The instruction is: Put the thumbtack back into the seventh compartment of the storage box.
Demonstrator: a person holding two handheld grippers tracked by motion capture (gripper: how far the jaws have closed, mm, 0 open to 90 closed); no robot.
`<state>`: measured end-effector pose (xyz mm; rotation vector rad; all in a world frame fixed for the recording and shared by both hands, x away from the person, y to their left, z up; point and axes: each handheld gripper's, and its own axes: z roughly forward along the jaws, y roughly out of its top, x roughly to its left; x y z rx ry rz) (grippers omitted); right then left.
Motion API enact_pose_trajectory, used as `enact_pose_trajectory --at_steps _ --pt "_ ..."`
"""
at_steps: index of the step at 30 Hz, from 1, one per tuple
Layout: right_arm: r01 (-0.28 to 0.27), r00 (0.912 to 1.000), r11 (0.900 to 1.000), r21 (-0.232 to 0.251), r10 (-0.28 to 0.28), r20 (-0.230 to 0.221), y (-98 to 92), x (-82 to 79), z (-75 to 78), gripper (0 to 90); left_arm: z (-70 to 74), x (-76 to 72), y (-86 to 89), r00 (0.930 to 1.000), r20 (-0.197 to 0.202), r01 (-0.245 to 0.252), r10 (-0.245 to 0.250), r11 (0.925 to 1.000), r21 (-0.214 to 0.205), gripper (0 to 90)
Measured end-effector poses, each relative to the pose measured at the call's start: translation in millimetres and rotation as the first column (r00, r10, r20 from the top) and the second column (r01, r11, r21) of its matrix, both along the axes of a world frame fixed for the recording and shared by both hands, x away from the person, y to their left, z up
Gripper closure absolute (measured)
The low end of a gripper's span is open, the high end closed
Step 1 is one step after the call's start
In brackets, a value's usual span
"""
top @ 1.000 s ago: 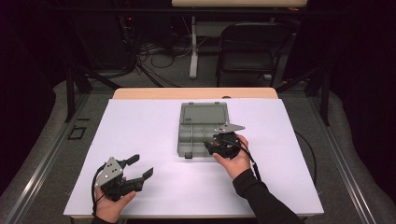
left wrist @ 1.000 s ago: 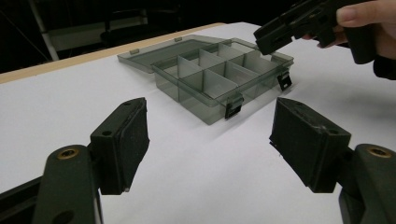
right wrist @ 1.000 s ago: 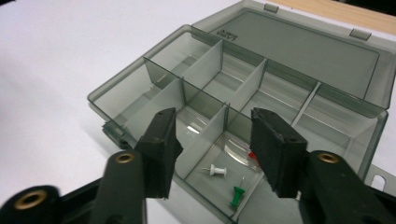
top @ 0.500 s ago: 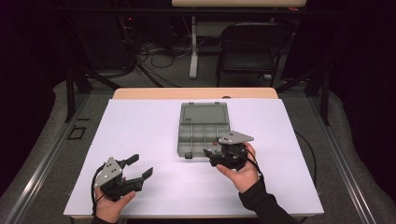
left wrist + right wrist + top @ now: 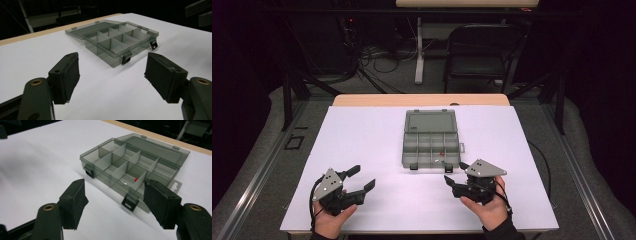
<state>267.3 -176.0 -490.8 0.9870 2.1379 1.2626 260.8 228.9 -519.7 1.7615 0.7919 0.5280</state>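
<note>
While the right gripper (image 5: 453, 178) sits at lower right of the high view with jaws just opened wide and nothing between them, the compartment box (image 5: 432, 139) lies open mid-frame on the white table cover (image 5: 362, 135), lid (image 5: 431, 121) folded flat behind. A small red part (image 5: 136, 179) sits in a near compartment. Left gripper (image 5: 362, 179), lower left, is also spread and empty. Box looks like light, stiff, slick plastic, so probably slides if nudged; I'd grip a side wall or the front latches (image 5: 130, 202), not the thin dividers.

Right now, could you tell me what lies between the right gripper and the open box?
Nothing: the high view shows bare white table between the right gripper and the box.
</note>
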Motion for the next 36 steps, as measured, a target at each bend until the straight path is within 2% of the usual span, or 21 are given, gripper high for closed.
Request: enact_pose_trajectory --at_steps 2,8,16,21,26,29,36 --pt "0.000 0.9998 1.0000 0.003 0.000 0.020 -3.2 -6.3 -3.4 33.7 0.0 -0.1 -0.2 1.0000 0.002 0.001 -0.001 1.0000 0.001 27.2" --pt "0.010 0.9999 0.9990 0.043 -0.010 -0.011 -13.2 -18.0 -17.3 33.8 0.0 0.0 -0.4 1.0000 0.003 0.001 -0.001 1.0000 0.003 27.2" --pt "0.050 0.9987 0.9965 0.066 -0.050 -0.001 -26.8 -29.3 -27.4 33.8 0.4 -0.6 0.1 1.0000 0.004 0.001 -0.001 1.0000 0.001 27.2" --pt "0.086 0.9963 0.9937 0.072 -0.086 -0.010 -37.4 -30.7 -31.7 33.8 0.2 -0.1 0.8 1.0000 0.002 -0.005 0.005 1.0000 0.003 27.2" --pt "0.115 0.9933 0.9881 0.102 -0.116 0.002 -45.0 -28.8 -33.9 34.3 -0.3 0.5 0.9 1.0000 0.002 -0.006 0.006 0.9999 0.009 27.2" --pt "0.132 0.9910 0.9857 0.105 -0.134 0.009 -48.0 -27.0 -37.1 34.8 -0.4 0.9 1.0 1.0000 0.002 -0.007 0.007 0.9999 0.008 27.2" --pt "0.152 0.9884 0.9831 0.102 -0.152 -0.008 -54.7 -21.8 -41.5 34.9 -1.2 1.5 0.9 1.0000 -0.001 -0.007 0.008 1.0000 0.004 27.2"
